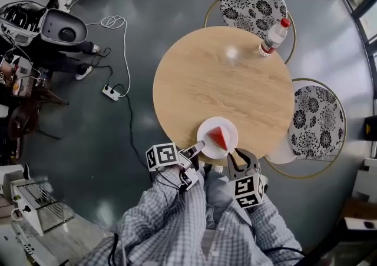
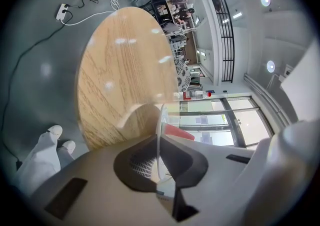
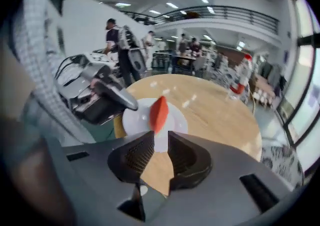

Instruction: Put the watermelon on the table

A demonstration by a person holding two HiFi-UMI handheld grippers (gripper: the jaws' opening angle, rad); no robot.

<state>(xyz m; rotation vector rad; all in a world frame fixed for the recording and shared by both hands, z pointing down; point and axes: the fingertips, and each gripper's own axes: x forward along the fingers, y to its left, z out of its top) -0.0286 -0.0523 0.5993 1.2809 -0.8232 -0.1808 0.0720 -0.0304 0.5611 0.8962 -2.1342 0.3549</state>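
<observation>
A red wedge of watermelon (image 1: pixel 218 138) lies on a small white plate (image 1: pixel 231 127) at the near edge of the round wooden table (image 1: pixel 218 76). My left gripper (image 1: pixel 199 145) is shut on the plate's left rim (image 2: pixel 160 118), and the thin white edge runs between its pads. In the left gripper view the watermelon (image 2: pixel 178 131) shows just past the jaws. My right gripper (image 1: pixel 241 155) hovers at the table's near edge, right of the plate. Its jaws (image 3: pixel 161 137) stand slightly apart with nothing between them. The right gripper view shows the watermelon (image 3: pixel 159 112), the plate (image 3: pixel 136 119) and the left gripper (image 3: pixel 114 95).
A clear bottle with a red cap (image 1: pixel 274 37) stands at the table's far right edge. Two chairs with flowered seats (image 1: pixel 253 3) (image 1: pixel 318 120) flank the table at the back and right. A power strip and cables (image 1: pixel 111 92) lie on the floor to the left.
</observation>
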